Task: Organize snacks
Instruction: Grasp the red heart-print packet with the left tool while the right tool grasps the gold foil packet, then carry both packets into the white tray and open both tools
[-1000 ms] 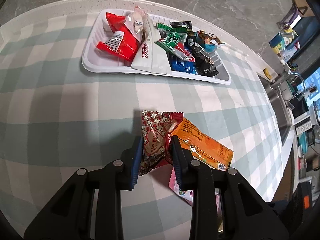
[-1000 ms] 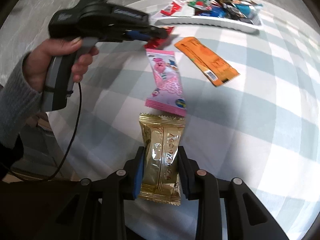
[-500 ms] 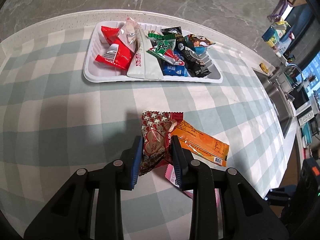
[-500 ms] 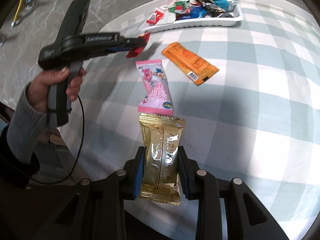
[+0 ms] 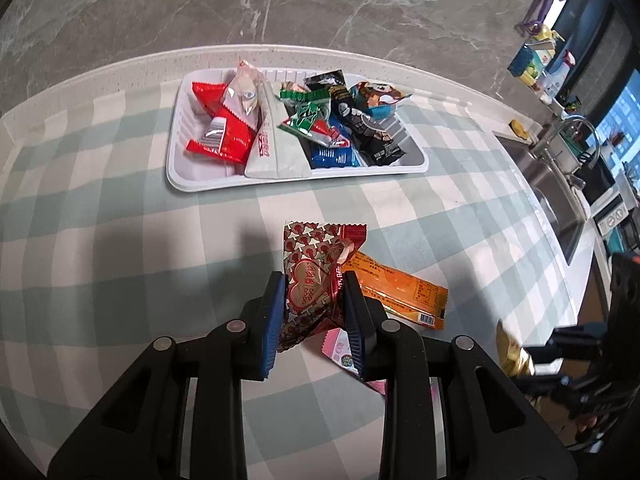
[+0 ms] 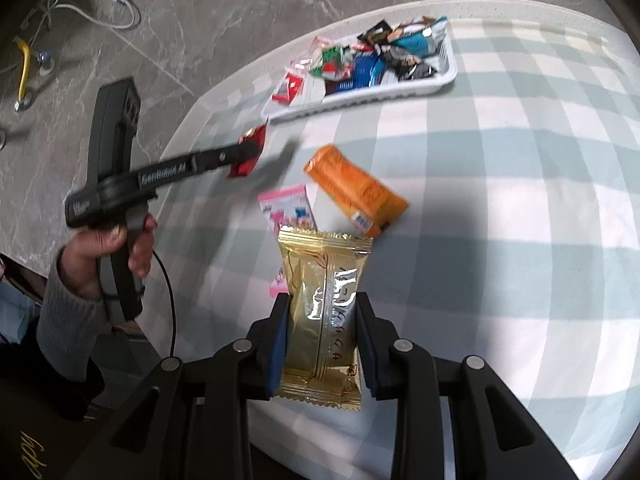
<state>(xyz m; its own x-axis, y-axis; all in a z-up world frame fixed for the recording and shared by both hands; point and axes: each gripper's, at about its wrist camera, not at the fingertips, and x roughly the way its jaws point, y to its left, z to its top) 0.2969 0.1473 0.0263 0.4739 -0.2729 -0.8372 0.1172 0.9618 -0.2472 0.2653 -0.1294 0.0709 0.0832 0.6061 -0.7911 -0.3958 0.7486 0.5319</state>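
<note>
Two grippers hang above the checked tablecloth [image 5: 120,208], each clamped on a snack. Farthest off, the white tray [image 5: 178,168] holds a heap of packets. Nearer, an orange packet [image 6: 354,190] and a pink packet [image 6: 288,210] lie flat on the cloth. The right gripper [image 6: 322,344] pinches a gold packet [image 6: 324,312]; the left gripper [image 5: 314,312] pinches a red heart-print packet [image 5: 312,280], lifted clear.

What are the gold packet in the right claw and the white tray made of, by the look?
Gold packet: looks like metallised foil film, glossy; it shows bright mirror-like glare, creases and crimped, serrated end seals. White tray: probably thin moulded plastic, smooth and slightly shiny, with ribbed walls and a rolled rim; foam cannot be ruled out.
</note>
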